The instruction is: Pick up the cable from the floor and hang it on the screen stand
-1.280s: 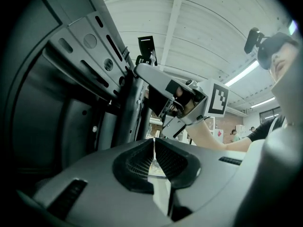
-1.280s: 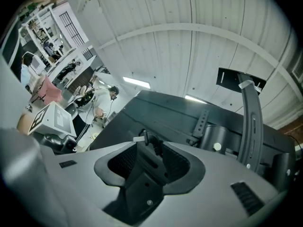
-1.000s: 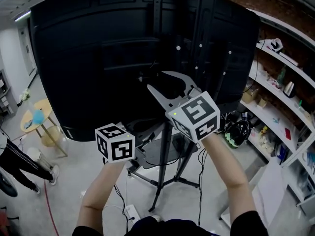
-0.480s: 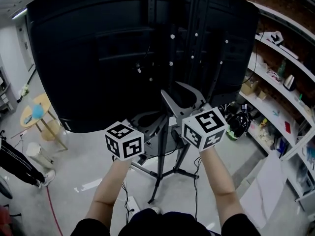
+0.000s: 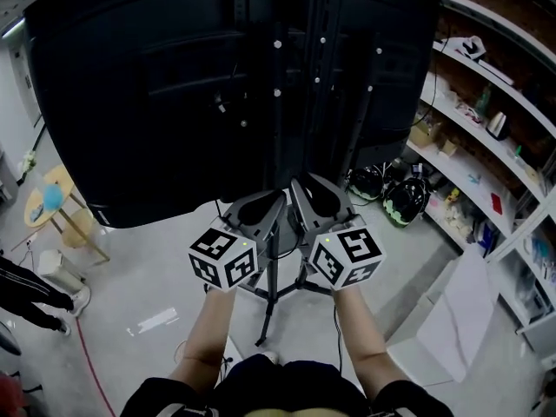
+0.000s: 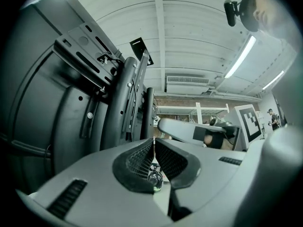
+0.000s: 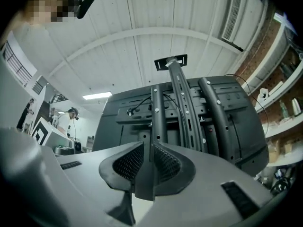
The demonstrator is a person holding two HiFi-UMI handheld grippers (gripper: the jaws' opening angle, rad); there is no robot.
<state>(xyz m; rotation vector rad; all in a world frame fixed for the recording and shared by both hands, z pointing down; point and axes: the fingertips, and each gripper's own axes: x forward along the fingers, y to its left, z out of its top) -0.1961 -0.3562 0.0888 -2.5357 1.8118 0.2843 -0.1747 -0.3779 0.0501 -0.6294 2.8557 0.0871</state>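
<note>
Two handheld grippers below one black screen [image 5: 156,102], left gripper [image 6: 154,140] jaws pressed together, right gripper [image 7: 150,144] jaws just closing to a slit, nothing gripped, one black cable [image 7: 141,103] draped high on the three-railed stand [image 5: 317,102], grey floor [image 5: 156,276], shelves [image 5: 486,146] along the room's right side.

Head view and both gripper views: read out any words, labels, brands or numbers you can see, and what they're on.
No readable text in any view.
Left marker cube, right marker cube: black-and-white square patterns, no letters.
Shelf items: too small to read.
Screen stand: no legible label.
</note>
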